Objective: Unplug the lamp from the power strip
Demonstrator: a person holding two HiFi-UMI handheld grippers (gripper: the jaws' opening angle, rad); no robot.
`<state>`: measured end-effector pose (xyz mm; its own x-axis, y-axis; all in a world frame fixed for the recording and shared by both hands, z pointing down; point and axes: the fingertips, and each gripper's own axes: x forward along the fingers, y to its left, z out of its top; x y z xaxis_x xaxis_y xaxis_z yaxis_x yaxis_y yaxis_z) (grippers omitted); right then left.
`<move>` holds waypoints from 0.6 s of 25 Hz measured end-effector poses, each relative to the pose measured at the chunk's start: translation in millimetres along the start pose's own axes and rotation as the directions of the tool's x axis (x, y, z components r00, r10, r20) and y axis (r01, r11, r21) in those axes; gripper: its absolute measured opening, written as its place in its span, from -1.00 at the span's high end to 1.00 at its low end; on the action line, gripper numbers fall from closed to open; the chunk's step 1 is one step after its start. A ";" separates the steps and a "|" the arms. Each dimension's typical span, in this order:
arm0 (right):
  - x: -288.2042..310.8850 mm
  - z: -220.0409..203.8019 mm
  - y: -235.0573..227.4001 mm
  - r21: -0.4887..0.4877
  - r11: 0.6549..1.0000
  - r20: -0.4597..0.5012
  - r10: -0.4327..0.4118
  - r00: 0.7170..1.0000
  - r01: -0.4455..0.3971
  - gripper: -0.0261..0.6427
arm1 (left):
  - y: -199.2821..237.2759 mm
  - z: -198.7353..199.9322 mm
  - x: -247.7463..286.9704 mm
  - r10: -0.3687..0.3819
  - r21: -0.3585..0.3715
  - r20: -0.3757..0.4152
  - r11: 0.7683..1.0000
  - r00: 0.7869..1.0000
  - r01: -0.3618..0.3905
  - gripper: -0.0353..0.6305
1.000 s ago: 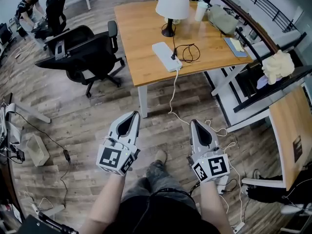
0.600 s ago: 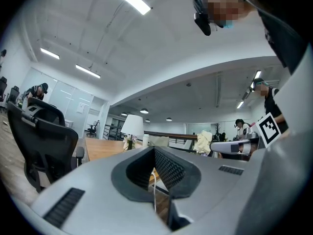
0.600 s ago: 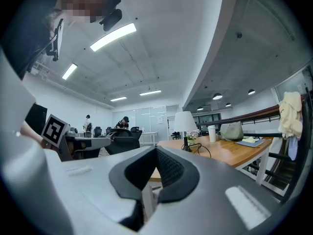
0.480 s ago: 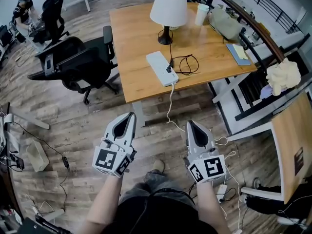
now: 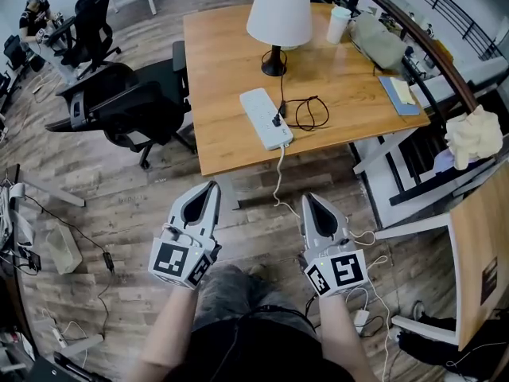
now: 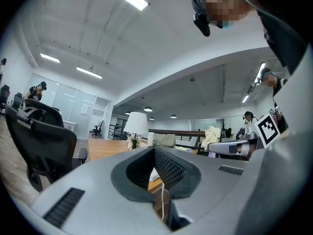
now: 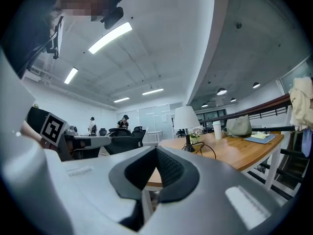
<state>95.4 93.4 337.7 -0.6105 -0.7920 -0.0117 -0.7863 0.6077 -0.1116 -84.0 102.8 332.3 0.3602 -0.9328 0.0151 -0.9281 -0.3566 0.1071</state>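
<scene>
Head view: my left gripper (image 5: 211,188) and right gripper (image 5: 309,199) sat bottom centre, well short of the lamp (image 5: 278,13), which was plugged into the power strip (image 5: 265,118) at upper centre | left gripper view: jaws closed together, holding nothing | right gripper view: the same; unplugging was all left to do.

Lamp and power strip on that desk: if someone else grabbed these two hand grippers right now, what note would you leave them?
Left gripper: shut, empty, short of the desk.
Right gripper: shut, empty, also short of the desk.
Things: the lamp stands toward the desk's far side; its black plug sits in the white power strip, with the lamp cord coiled beside it.
Done: nothing yet.
Left: reach the desk, probably steady the strip, pull the plug out.
</scene>
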 end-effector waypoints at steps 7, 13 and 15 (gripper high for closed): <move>7.2 -14.0 -7.0 0.048 0.999 -0.015 0.010 1.000 -0.009 0.90 | -0.2 -7.5 4.9 0.011 0.019 -0.048 1.000 0.999 -0.010 0.90; 19.3 -17.0 -17.4 0.041 0.999 -0.031 0.007 0.999 -0.006 0.90 | 6.7 -14.9 23.0 0.009 -0.004 -0.060 1.000 0.998 -0.009 0.90; 23.6 -16.6 -23.2 0.035 0.999 -0.038 0.002 0.999 0.000 0.90 | 8.1 -19.0 33.7 0.000 -0.015 -0.059 1.000 0.998 -0.001 0.90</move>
<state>97.7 61.6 356.6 -0.6150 -0.7881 0.0255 -0.7822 0.6057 -0.1462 -77.5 69.4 352.6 0.3647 -0.9282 0.0735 -0.9271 -0.3546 0.1215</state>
